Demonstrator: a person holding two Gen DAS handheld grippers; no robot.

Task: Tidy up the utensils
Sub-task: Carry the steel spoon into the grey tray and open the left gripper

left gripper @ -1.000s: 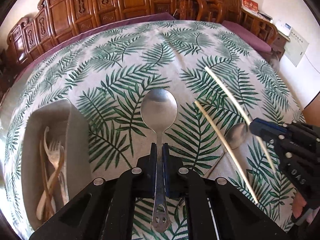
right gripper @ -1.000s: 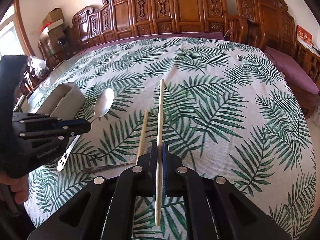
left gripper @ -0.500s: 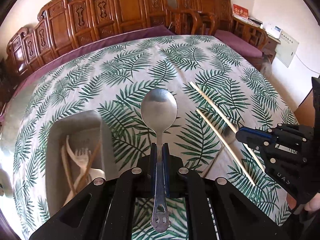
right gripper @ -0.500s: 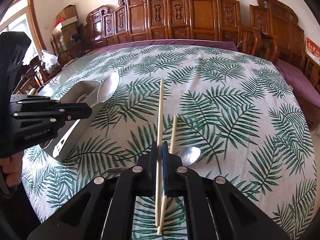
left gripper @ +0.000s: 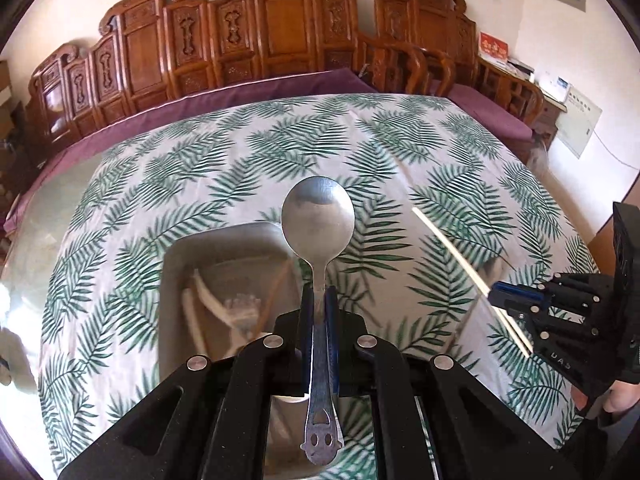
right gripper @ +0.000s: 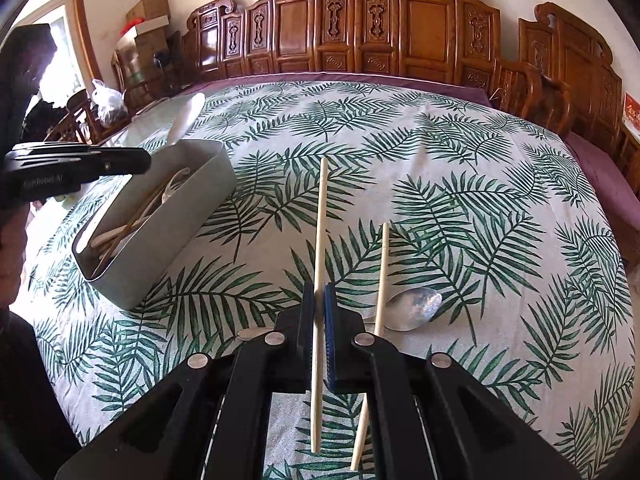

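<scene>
1. Where the left wrist view begins, the left tongs (left gripper: 318,308) are clamped on the handle of a metal spoon (left gripper: 318,224), whose cut-out handle end hangs back past the blue pads and whose bowl points forward, raised above the near-right corner of the utensil box (left gripper: 224,248).
2. Nearest in the right wrist view, the right tongs (right gripper: 319,304) are closed on a pale chopstick (right gripper: 320,232) (gripped roughly at mid-length), which runs straight ahead and is lifted off the worktop (right gripper: 460,152).
3. Just to the right of those tongs a second chopstick (right gripper: 382,272) lies flat on the leaf-print cloth, almost parallel to the held one.
4. Touching that loose chopstick, a second spoon (right gripper: 414,304) rests on the cloth with its bowl out to the right; its handle passes under the chopstick towards the tongs.
5. Farther off to the left, the grey utensil box sits on the worktop at an angle; it holds pale wooden or plastic cutlery and sticks, too jumbled to count, and in the left wrist view its contents are blurred.
6. Above the far end of the box, the left tongs show again from the side in the right wrist view, with the held spoon's bowl jutting past them.
7. Beyond the worktop, a purple cushion (right gripper: 360,78) runs along carved wooden seating (right gripper: 360,28) against the wall, with cardboard boxes (right gripper: 148,12) stacked at the far left.
</scene>
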